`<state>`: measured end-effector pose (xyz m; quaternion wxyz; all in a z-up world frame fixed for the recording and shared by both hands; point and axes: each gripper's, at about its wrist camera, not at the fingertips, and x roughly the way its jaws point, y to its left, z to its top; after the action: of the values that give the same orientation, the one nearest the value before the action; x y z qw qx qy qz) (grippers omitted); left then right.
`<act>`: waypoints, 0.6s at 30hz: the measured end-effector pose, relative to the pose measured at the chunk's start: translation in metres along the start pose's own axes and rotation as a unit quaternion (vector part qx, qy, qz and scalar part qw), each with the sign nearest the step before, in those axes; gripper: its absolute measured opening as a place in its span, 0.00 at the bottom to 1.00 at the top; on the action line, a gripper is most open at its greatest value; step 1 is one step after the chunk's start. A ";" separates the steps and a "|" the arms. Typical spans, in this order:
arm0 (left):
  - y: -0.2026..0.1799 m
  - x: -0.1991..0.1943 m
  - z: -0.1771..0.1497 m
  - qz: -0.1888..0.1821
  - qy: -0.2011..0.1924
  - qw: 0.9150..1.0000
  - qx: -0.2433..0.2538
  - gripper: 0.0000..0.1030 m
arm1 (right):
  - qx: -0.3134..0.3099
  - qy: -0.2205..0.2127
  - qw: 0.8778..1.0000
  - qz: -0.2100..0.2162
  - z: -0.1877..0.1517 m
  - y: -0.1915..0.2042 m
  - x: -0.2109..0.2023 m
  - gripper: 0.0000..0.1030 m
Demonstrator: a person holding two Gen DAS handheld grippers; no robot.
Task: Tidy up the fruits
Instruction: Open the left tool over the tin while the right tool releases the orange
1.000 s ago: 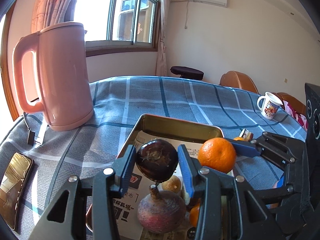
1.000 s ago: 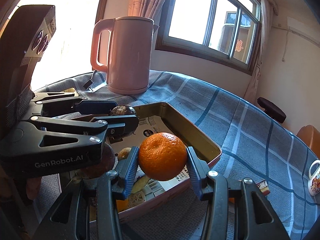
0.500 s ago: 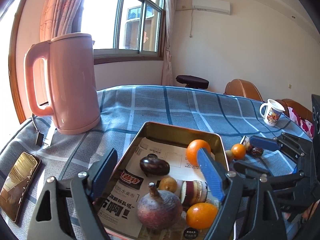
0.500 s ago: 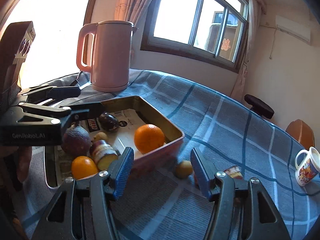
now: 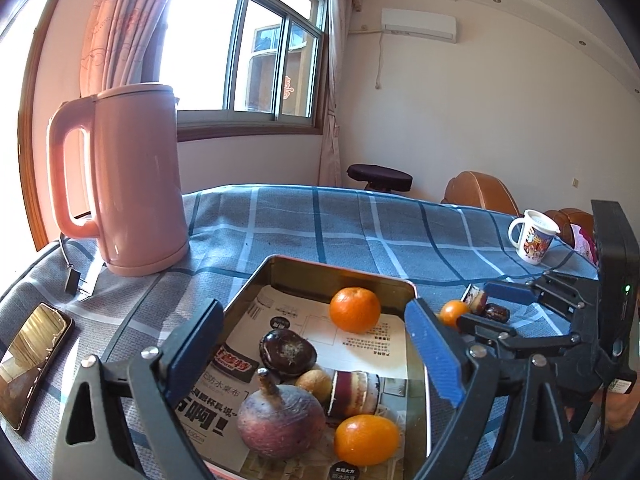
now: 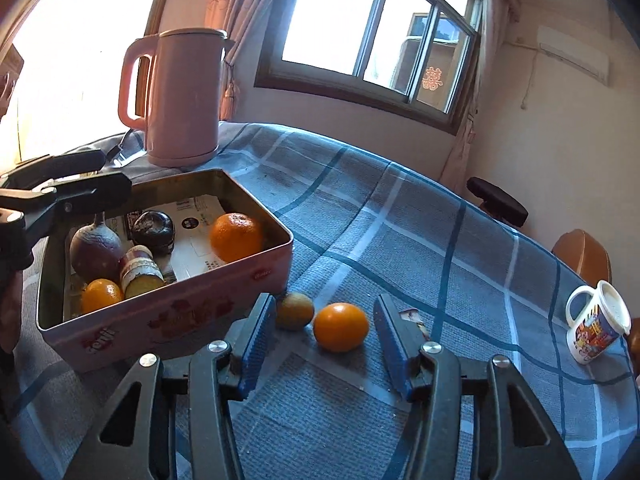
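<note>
Left jaws: the left gripper is opening wide and empty, above the dark fruit lying in the tin.
Right jaws: the right gripper is closing, partly open, around the small orange at lower centre; pads not touching yet.
Why: likely the next fruit for the tin.
Beside: a greenish fruit near the tin's wall.
Pose: both tilt down over the table.
</note>
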<state>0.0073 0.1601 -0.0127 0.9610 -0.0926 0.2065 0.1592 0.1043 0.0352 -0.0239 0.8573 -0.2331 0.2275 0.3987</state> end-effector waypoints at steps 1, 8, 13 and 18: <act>0.001 0.000 0.000 -0.001 0.001 1.000 -0.001 0.92 | -0.013 0.005 1.000 0.004 0.002 0.005 0.005 0.46; 0.006 -0.001 -0.001 -0.005 0.001 1.000 -0.007 0.92 | -0.053 0.055 0.997 0.023 0.006 0.020 0.036 0.40; 0.006 -0.002 0.000 -0.006 0.001 1.000 -0.007 0.92 | -0.071 0.075 0.995 0.008 0.008 0.024 0.047 0.33; 0.002 -0.005 0.002 -0.007 -0.003 1.000 -0.002 0.92 | -0.076 0.071 0.995 -0.007 0.006 0.025 0.045 0.26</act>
<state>0.0026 0.1614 -0.0092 0.9625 -0.0954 0.2024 0.1533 0.1116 0.0790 -0.0501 0.8213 -0.3270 0.2554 0.3916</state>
